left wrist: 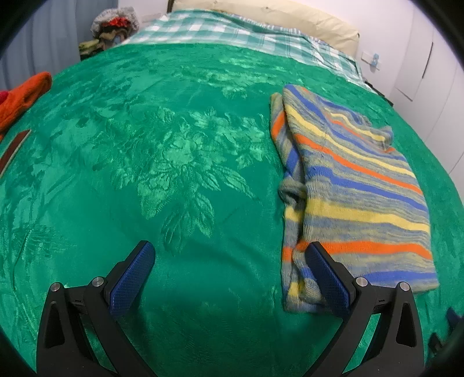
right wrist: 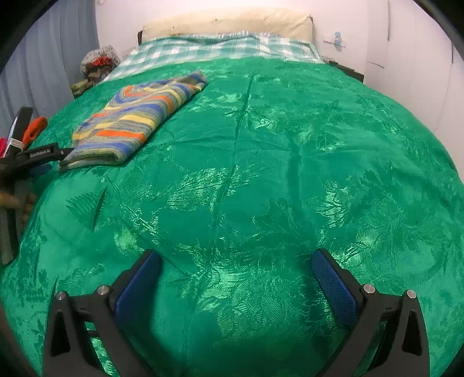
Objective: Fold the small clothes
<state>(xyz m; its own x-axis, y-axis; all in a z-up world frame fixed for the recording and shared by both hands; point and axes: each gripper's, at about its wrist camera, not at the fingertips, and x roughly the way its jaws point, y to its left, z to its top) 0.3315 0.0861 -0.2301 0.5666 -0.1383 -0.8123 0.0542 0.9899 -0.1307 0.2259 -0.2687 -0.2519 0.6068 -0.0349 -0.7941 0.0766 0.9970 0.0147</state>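
Observation:
A striped knit garment (left wrist: 356, 191) in blue, yellow, orange and grey lies folded into a long rectangle on the green bedspread (left wrist: 162, 162). My left gripper (left wrist: 229, 252) is open, empty, and low over the bedspread; its right finger sits by the garment's near left corner. In the right wrist view the same garment (right wrist: 136, 119) lies far to the left, and the left gripper (right wrist: 55, 152) shows beside its near end. My right gripper (right wrist: 236, 261) stands open over bare green bedspread (right wrist: 275, 162), holding nothing.
An orange knit item (left wrist: 23, 98) lies at the bed's left edge. A checked teal sheet (left wrist: 220, 29) and a cream pillow (right wrist: 229, 23) are at the head. A heap of clothes (right wrist: 98, 63) sits beside the bed, far left. White walls and cupboards stand on the right.

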